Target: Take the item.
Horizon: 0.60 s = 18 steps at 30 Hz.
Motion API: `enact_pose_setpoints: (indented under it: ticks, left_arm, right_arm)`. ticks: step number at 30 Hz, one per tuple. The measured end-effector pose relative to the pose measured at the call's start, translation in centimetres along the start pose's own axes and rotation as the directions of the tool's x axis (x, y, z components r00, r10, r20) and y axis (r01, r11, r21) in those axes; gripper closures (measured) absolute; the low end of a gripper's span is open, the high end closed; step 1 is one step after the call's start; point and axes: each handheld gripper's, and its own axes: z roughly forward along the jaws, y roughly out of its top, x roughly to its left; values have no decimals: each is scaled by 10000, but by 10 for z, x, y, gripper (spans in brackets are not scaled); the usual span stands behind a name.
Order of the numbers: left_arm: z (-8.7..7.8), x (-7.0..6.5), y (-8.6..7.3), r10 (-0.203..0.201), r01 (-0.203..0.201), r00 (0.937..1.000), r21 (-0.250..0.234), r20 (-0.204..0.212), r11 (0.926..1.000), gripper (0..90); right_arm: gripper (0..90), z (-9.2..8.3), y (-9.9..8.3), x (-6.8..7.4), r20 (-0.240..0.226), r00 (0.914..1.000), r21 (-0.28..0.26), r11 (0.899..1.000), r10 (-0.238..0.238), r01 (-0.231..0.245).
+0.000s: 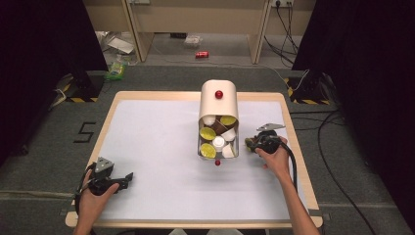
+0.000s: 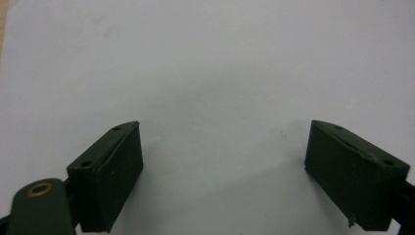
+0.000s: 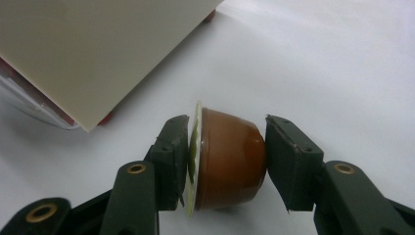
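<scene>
The worktop [image 1: 147, 142] carries a cream bin [image 1: 219, 105] at its centre, the open end facing the person and stocked with small pods, some yellow-lidded, some white.

Step in hand, by my judgement: one brown pod [image 3: 230, 159] is taken by the right tool [image 3: 227, 164] just beside the bin's right wall, either bound for the bin or fresh out of it; which, I cannot tell. The next move calls for a steady carry with the pod held level, clear of the bin wall.

Right tool: clenched on the pod, one pad on the pale lid, the other on the base, the pod lying on its side just above the white sheet.

Left tool [image 2: 225, 166]: released, jaws wide, nothing between them, over the near left of the worktop.
</scene>
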Motion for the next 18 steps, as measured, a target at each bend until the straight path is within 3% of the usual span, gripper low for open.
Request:
enact_pose_setpoints:
  ticks: [7, 18]
  left_arm:
    - [0, 0, 0, 0, 0, 10000, -5, -2, 10000, 133]
    - [0, 0, 0, -1, 1, 10000, -7, -2, 10000, 134]
  right_arm:
    - [412, -3, -1, -1, -52, 10000, -21, 10000, 68, -68]
    - [334, -17, 0, -5, 86, 9996, -288, 9992, 263, -261]
